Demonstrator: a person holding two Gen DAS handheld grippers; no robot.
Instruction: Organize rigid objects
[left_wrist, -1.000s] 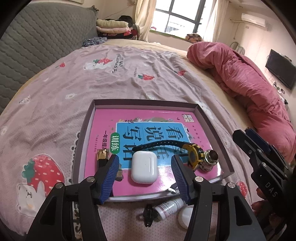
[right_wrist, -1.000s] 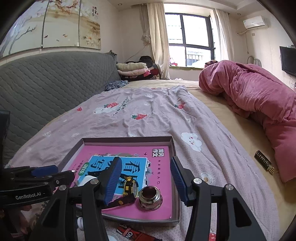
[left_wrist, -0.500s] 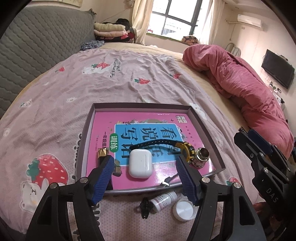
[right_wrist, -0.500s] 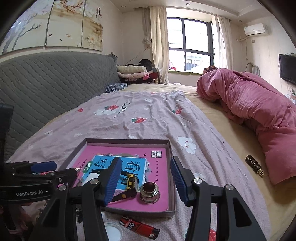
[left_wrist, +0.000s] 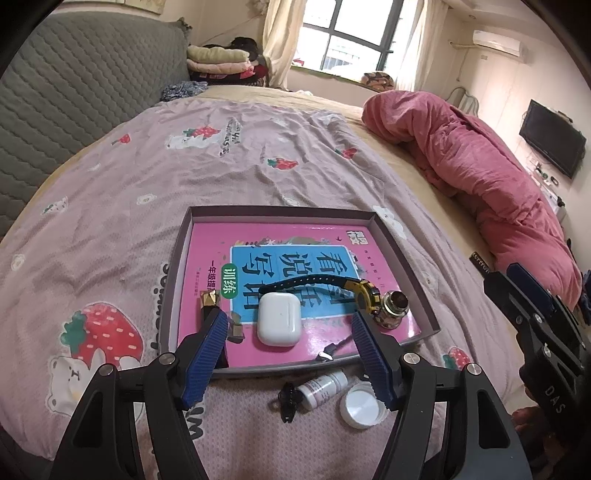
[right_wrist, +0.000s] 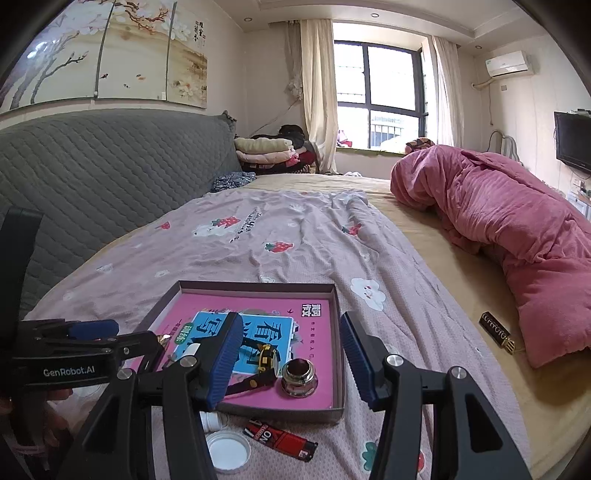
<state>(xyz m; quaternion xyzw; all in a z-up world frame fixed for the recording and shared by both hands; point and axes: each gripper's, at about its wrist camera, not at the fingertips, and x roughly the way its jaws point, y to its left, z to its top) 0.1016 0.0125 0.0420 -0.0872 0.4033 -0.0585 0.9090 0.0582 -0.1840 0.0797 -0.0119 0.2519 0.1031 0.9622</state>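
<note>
Both claws had drawn back and upward from the tray (left_wrist: 402, 251) since a second earlier, and the left claw (left_wrist: 288, 334) had spread wider, leaving the white earbud case (left_wrist: 279, 323) released on the pink book (left_wrist: 306, 236) that lined the tray. That case lay flat near the tray's near edge, rounded and glossy, with nothing touching it. Just beside it were a black-strapped yellow watch (left_wrist: 364, 291), a small metal cup (left_wrist: 393, 304) and a gold-and-black trinket (left_wrist: 209, 300). Outside the tray, on the strawberry-print bed cover (left_wrist: 110, 206), lay a small white bottle (left_wrist: 323, 384), a white lid (left_wrist: 360, 404), a black clip (left_wrist: 288, 397) and a red lighter (right_wrist: 280, 439). The right claw (right_wrist: 290, 358) hung with its jaws apart, gripping nothing, above the tray's near right corner. A pink quilt (right_wrist: 509, 221) was heaped well apart on the right.
</note>
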